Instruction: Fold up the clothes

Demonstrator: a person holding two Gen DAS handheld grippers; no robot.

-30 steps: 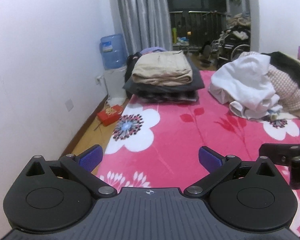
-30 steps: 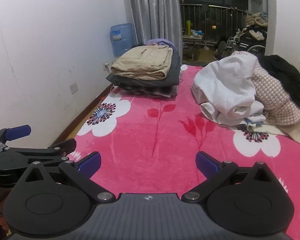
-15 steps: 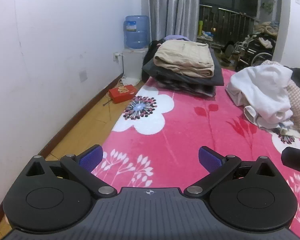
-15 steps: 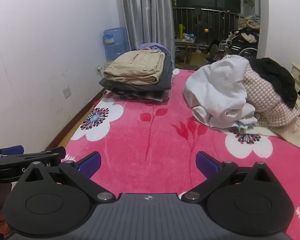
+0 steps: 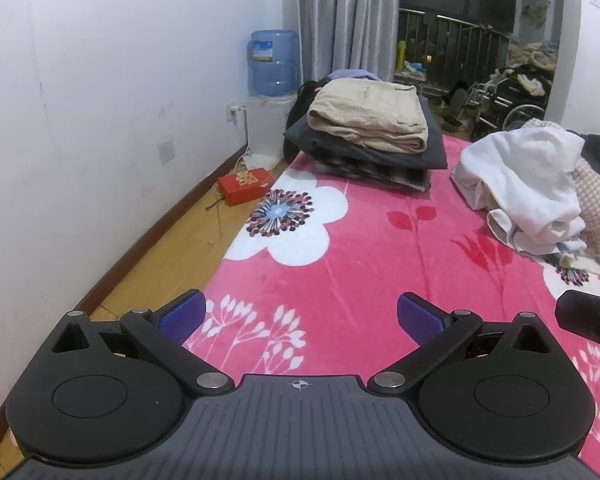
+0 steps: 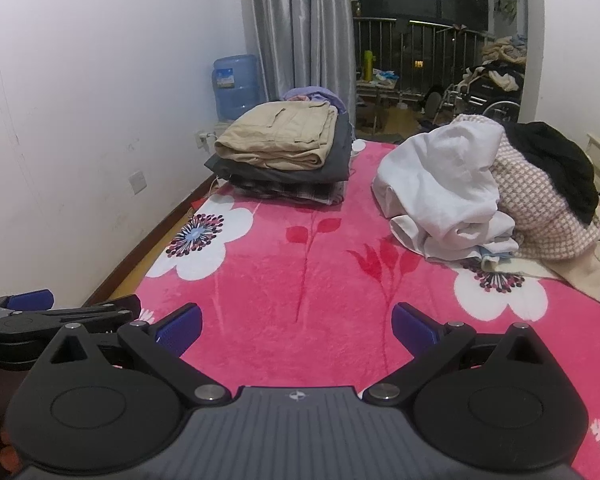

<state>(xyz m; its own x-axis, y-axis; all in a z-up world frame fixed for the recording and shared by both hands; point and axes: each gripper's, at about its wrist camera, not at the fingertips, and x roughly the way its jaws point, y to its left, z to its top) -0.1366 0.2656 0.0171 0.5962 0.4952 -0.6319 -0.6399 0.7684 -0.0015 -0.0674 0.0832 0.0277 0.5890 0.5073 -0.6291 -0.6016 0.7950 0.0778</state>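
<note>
A stack of folded clothes (image 5: 370, 120) with a beige piece on top lies at the far left of the pink flowered blanket (image 5: 360, 248); it also shows in the right wrist view (image 6: 284, 140). A heap of unfolded clothes (image 5: 528, 184), white on top with pink check and black behind, lies at the far right, and shows in the right wrist view (image 6: 480, 184). My left gripper (image 5: 300, 316) is open and empty over the blanket's near edge. My right gripper (image 6: 296, 326) is open and empty, beside the left gripper (image 6: 32, 316).
A white wall runs along the left, with a strip of wooden floor (image 5: 168, 252) between it and the blanket. A red box (image 5: 246, 184) lies on the floor. A water dispenser with a blue bottle (image 5: 274, 64) stands by the grey curtain (image 5: 340, 16). A wheelchair (image 5: 504, 100) stands at the back.
Both grippers have drawn back and swung left. The clothes now look farther off, and more wall and floor show in the left wrist view. Both stay open and empty.
</note>
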